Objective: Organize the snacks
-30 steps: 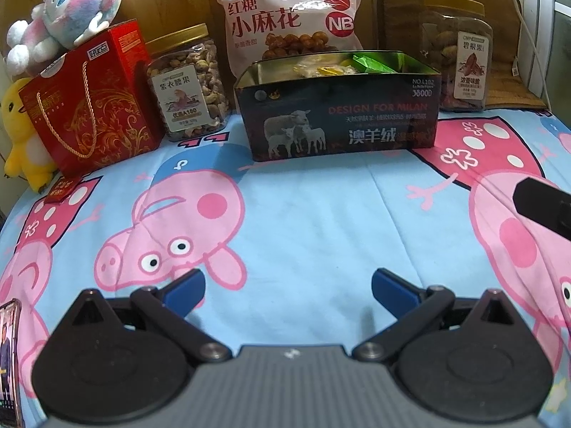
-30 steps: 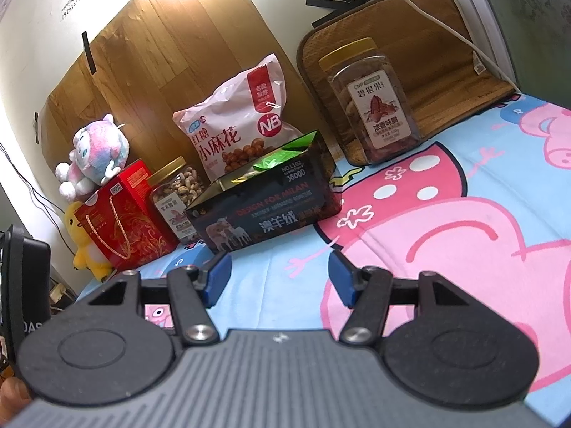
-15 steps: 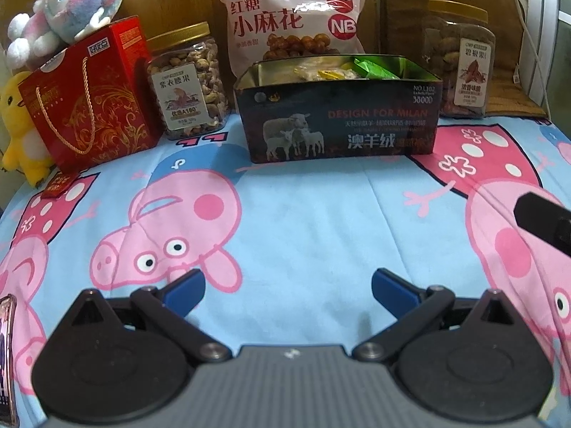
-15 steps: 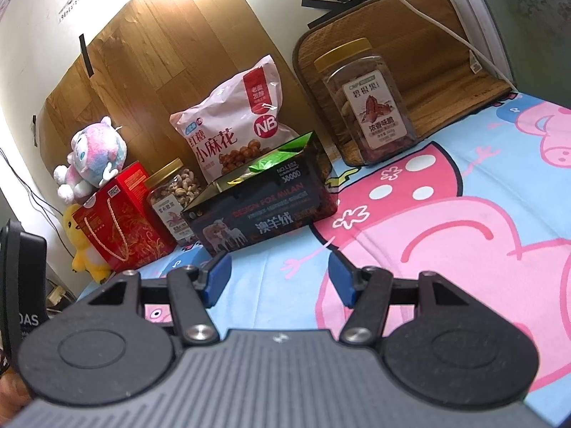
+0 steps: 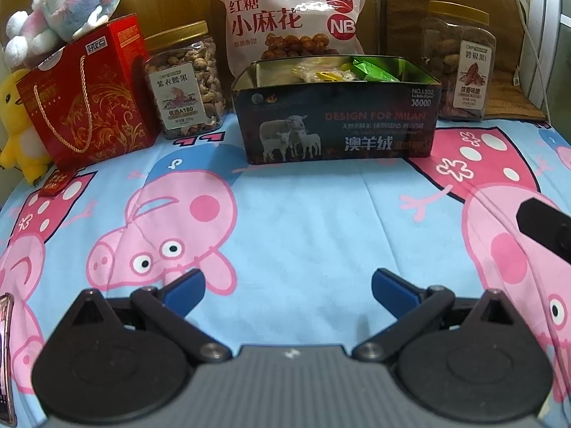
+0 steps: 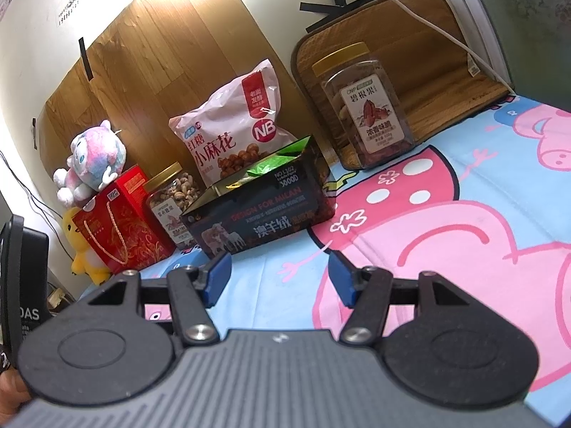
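A dark open tin (image 5: 335, 125) (image 6: 260, 214) stands at the back of the Peppa Pig sheet, holding small wrapped snacks (image 5: 342, 71). Behind it leans a pink snack bag (image 5: 289, 18) (image 6: 232, 132). A cashew jar (image 5: 185, 82) (image 6: 175, 203) and a red gift box (image 5: 85, 96) (image 6: 117, 228) stand left of the tin. A pecan jar (image 5: 460, 64) (image 6: 367, 107) stands to its right. My left gripper (image 5: 287, 290) is open and empty above the sheet, well short of the tin. My right gripper (image 6: 280, 276) is open and empty, further right.
A pink plush toy (image 5: 67, 3) sits on the red box and a yellow plush (image 5: 18, 128) beside it. A brown cushion (image 6: 392, 60) leans on the wall behind the pecan jar. A white cable (image 6: 428, 28) hangs at the right.
Both views have shifted slightly: the row of snacks sits a little lower and more central in the left wrist view. Both grippers stay open and empty.
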### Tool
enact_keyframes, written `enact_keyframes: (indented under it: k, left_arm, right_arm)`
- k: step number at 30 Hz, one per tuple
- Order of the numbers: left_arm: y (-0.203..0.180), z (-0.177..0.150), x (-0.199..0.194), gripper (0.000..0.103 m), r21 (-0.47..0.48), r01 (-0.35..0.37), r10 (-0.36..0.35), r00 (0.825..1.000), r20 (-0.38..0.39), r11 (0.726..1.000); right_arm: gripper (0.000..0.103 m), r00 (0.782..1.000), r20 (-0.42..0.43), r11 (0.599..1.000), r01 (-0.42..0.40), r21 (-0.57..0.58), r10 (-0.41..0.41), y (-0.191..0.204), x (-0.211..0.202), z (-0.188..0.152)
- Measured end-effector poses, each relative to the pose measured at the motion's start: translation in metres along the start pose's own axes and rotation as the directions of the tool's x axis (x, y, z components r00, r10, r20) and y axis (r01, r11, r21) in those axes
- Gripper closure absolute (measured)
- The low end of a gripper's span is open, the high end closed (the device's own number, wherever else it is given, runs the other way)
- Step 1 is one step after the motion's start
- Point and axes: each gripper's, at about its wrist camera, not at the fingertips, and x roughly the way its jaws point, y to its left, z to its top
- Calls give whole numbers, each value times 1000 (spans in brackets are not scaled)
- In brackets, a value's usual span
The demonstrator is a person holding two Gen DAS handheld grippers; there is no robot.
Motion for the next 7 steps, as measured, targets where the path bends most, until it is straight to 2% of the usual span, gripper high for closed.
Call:
enact_keyframes:
  k: [7]
  left_arm:
    - [1, 4, -5, 0, -2, 48, -47, 998, 44, 999]
  right_arm:
    - [40, 1000, 11, 1000, 8, -9, -8, 0, -2, 2]
